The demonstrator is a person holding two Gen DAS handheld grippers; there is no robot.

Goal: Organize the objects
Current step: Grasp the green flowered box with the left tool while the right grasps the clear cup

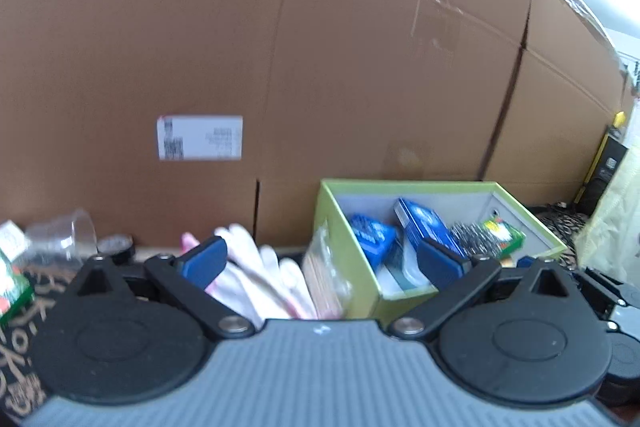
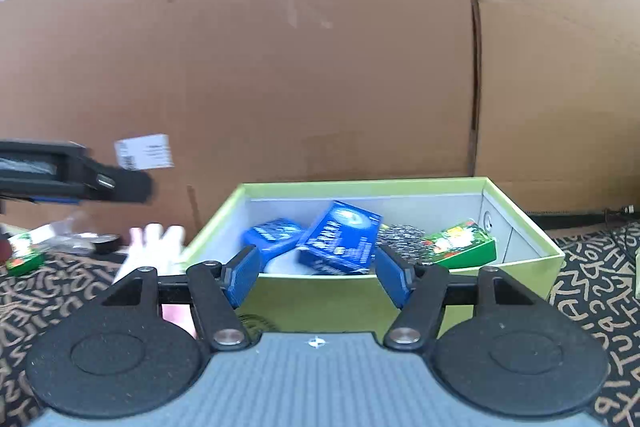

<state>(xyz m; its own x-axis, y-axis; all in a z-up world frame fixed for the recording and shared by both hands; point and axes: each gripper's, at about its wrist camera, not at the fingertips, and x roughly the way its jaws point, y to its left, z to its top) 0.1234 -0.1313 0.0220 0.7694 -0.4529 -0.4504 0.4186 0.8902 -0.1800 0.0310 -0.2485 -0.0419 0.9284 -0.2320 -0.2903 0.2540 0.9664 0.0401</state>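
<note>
The green box [image 2: 304, 293] sits at the lower centre of the right wrist view and lower right of centre in the left wrist view, on the patterned bench [image 2: 592, 279]. Inside lie two blue packets [image 2: 340, 239], a silvery scrubber [image 2: 402, 241] and a green carton [image 2: 460, 241]. Left of the box lie pale gloves [image 1: 260, 267]; further left are a clear plastic cup [image 1: 68, 233] and another green carton [image 2: 26, 253]. The right tongs [image 2: 316, 277] are spread, nothing between them, in front of the box's near wall. The left tongs [image 1: 320, 261] are spread too, empty, framing the gloves and the box's corner. Brown cardboard boxes [image 2: 320, 67] fill the upper frame.
</note>
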